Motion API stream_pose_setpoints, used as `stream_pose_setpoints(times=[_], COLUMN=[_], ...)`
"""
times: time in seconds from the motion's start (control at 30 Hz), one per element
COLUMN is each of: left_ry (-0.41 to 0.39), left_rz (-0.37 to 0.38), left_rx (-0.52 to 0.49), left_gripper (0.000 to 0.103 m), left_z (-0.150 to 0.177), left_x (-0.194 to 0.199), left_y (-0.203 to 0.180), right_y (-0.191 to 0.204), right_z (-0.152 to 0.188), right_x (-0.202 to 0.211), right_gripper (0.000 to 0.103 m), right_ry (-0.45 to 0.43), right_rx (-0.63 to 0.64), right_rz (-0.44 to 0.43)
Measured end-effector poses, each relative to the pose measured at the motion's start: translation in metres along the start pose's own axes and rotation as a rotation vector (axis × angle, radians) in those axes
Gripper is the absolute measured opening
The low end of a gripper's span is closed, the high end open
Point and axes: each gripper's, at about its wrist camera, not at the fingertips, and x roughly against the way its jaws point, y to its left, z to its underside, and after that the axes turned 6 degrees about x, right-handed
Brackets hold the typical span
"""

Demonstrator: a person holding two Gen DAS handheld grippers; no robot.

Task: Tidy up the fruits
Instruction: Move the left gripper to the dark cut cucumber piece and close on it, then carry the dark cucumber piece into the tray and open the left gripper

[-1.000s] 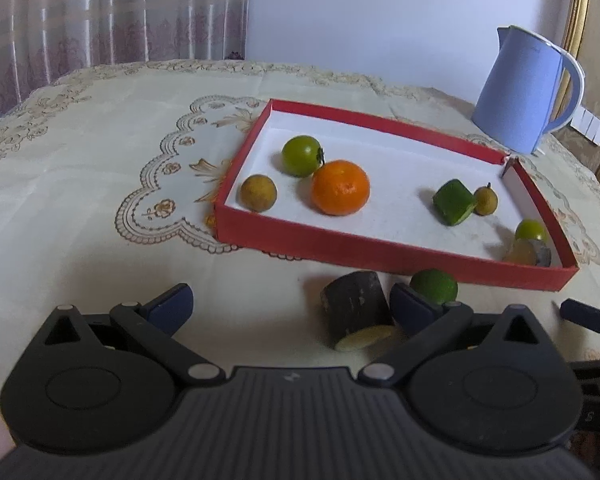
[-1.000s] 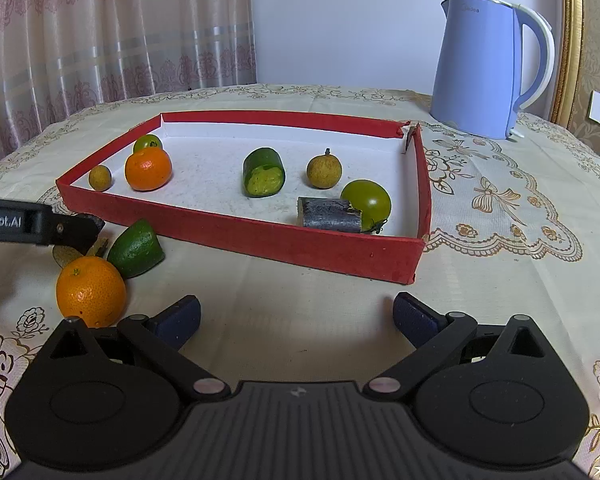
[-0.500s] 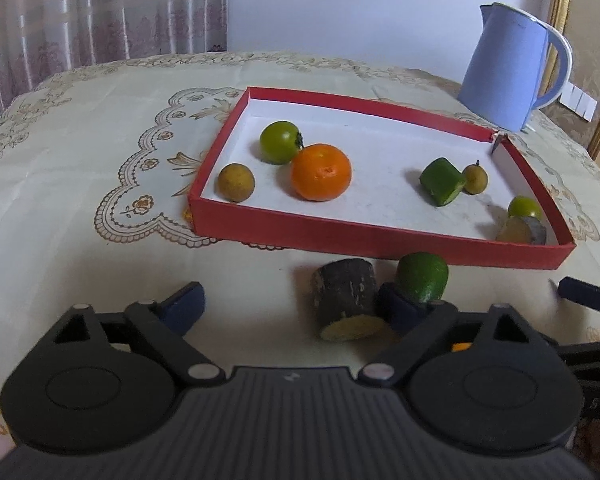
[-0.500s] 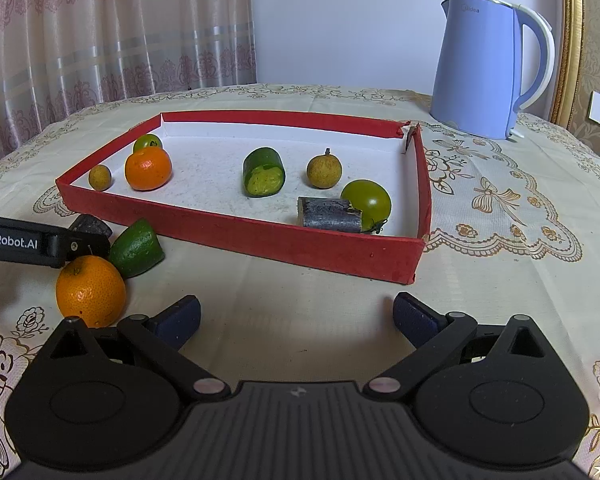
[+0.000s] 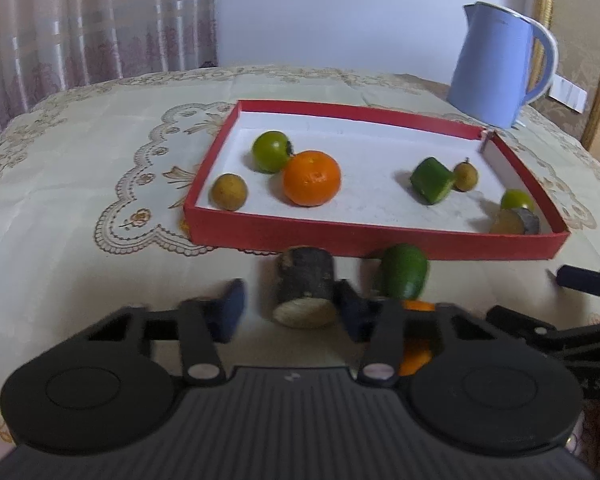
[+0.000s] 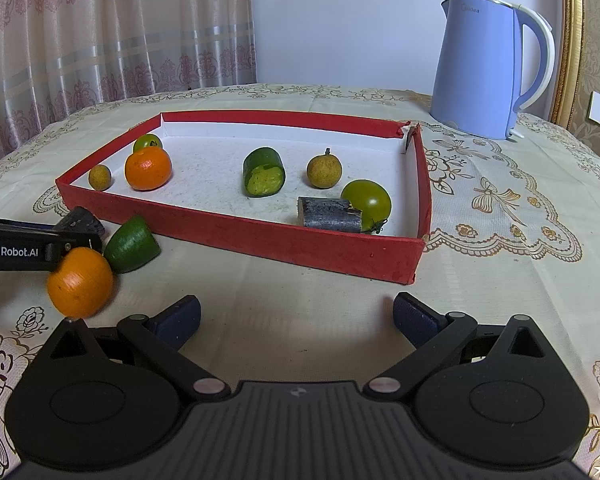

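Observation:
A dark sugarcane piece [image 5: 304, 288] lies on the tablecloth just in front of the red tray [image 5: 340, 236]. It sits between the fingers of my left gripper [image 5: 292, 314], whose jaws are closing. The right pad touches it, while a gap still shows at the left pad. A green cucumber chunk [image 5: 404, 272] and an orange [image 6: 80, 282] lie beside it, outside the tray. My right gripper [image 6: 296, 320] is open over bare cloth with nothing between its fingers. The tray holds an orange [image 6: 148, 168], two green tomatoes, two longans, a cucumber chunk [image 6: 263, 172] and another cane piece [image 6: 328, 214].
A blue kettle [image 6: 484, 68] stands beyond the tray's far right corner. A curtain and a wall lie behind the table. The left gripper's finger [image 6: 20, 250] reaches in at the left edge of the right wrist view.
The left gripper's jaws have come in from wide apart to close around the cane piece, and the gripper has rolled slightly. The right gripper has not moved.

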Motion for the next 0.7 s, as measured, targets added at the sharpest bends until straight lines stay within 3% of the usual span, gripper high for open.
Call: stream_pose_setpoints(times=[0.1,0.47,0.7], left_ry=[-0.005,-0.054,-0.129], left_rz=[0.009,0.029,0.048], left_rx=[-0.018,-0.020,0.019], left_gripper=[0.031,0.030,0.030], left_z=[0.002,0.005,-0.026], left_x=[0.001,0.011,0.019], left_y=[-0.003,0.002,0.012], right_y=[0.000,0.000,0.000], right_z=[0.000,0.000,0.000], right_x=[0.000,0.000,0.000], right_gripper=[0.103,0.103,0.103], right_ry=[0.000,0.000,0.000], right_rx=[0.000,0.000,0.000], right_rz=[0.000,0.000,0.000])
